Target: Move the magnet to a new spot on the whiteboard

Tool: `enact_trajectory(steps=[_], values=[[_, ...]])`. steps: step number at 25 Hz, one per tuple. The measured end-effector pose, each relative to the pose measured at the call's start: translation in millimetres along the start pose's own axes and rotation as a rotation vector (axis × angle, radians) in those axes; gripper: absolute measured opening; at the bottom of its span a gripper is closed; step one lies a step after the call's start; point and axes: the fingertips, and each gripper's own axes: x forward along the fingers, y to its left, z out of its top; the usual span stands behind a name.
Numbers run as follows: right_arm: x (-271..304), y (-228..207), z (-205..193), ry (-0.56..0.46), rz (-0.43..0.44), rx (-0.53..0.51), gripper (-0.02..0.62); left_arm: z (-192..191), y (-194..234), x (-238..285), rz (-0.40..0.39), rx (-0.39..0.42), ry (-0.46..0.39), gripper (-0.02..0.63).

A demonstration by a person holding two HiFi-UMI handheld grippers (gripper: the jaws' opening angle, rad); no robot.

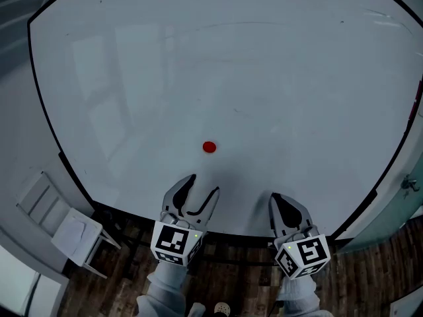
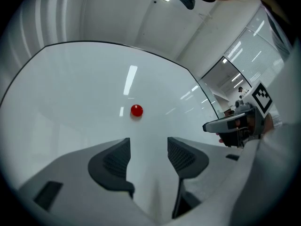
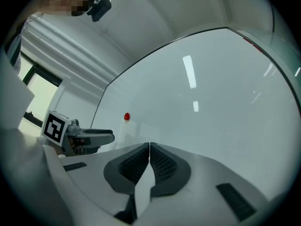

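- Magnet [image 1: 209, 147]: a small round red disc stuck on the whiteboard [image 1: 277, 71], in the near part of the board and a little left of centre, with bare board all round it
- By its look it is light, hard and stiff, and a firm pinch should not crush it; the board's pull is probably the only load, so it may resist a straight tug and then come free all at once
- It looks low and smooth-sided, so slipping out of the jaws is the likely trouble; the best hold is on the rim, one pad on either side, close to the board, then tilting or sliding it off instead of pulling
- Left gripper [image 2: 148, 145]: its jaws stand moderately apart with only white board between them, and the gap looks wider than the magnet; it points toward the magnet, which lies just beyond the tips and slightly left of the gap, not touching
- Right gripper [image 3: 149, 147]: its jaws are pressed together, the ribbed pads [image 3: 162, 164] meet and nothing is held; it hangs to the right of the left gripper by the board's near edge, well apart from the magnet
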Motion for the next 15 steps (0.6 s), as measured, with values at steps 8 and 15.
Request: enact_trajectory(steps=[8,15], values=[[23,-12,30,-0.071,0.031,-0.072,0.028,39,17,25,0.076,0.112,-0.066,0.242],[25,-31,44,-0.112,0.025,-0.105,0.028,59,27,38,0.155,0.135,-0.103,0.242]])
